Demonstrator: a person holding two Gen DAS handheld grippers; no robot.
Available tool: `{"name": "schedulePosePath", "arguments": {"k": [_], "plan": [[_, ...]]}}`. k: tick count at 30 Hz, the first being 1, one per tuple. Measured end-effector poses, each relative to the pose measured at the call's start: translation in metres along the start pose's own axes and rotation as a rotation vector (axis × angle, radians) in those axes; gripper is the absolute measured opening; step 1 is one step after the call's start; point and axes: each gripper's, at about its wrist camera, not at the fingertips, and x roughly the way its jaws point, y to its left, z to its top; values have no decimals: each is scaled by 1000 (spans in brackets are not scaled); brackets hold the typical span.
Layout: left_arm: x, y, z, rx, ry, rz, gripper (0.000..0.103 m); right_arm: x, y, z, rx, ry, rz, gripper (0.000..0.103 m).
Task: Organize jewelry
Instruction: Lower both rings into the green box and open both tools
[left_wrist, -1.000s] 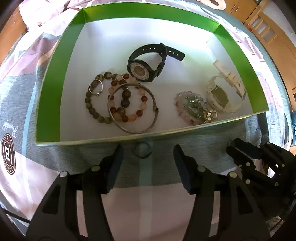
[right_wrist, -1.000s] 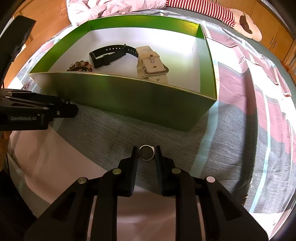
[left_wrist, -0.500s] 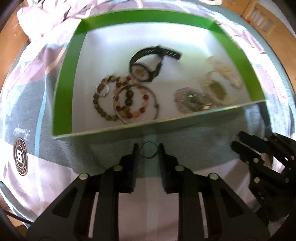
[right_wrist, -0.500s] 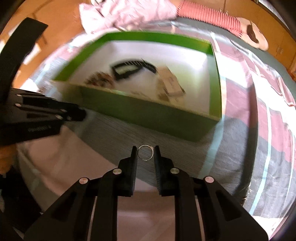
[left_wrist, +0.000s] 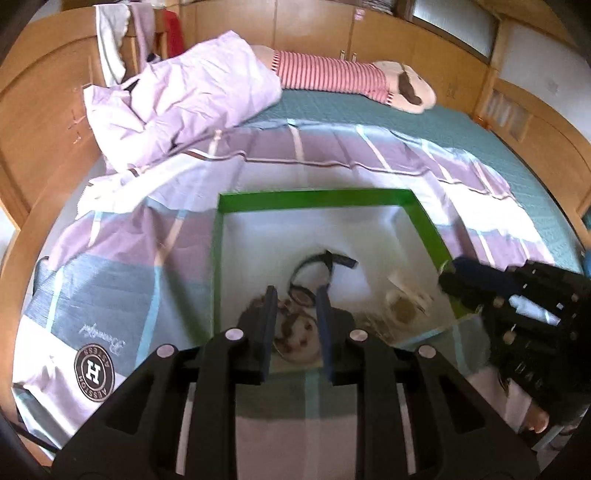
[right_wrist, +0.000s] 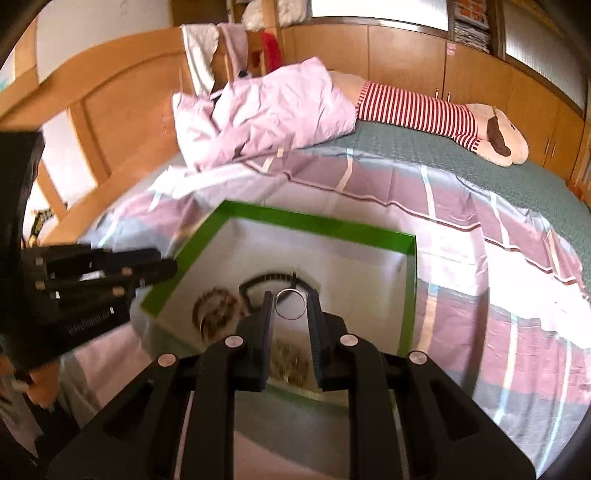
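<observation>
Both tongs have risen above the green-walled cardboard box (right_wrist: 408, 295); right tongs (right_wrist: 290, 308) clench a thin silver ring (right_wrist: 290, 304), left tongs' (left_wrist: 295, 308) grip unclear. Release low inside the box.

A bed (left_wrist: 461, 122) with a teal cover fills the room, a plaid quilt (left_wrist: 155, 236) spread over it. A crumpled lilac duvet (left_wrist: 184, 96) and a striped plush toy (left_wrist: 351, 77) lie at its far side. Wooden cabinets (right_wrist: 406, 59) line the walls below bright windows (right_wrist: 376, 9).
</observation>
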Motion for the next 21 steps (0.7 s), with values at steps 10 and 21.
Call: {"name": "schedulePosePath", "arguments": {"k": [10, 21], "plan": [[52, 10, -2, -25, 64, 44, 21, 45, 2, -18, 24, 98, -9, 18], [49, 14, -6, -65, 38, 45, 69, 25, -4, -19, 53, 24, -81, 93]]}}
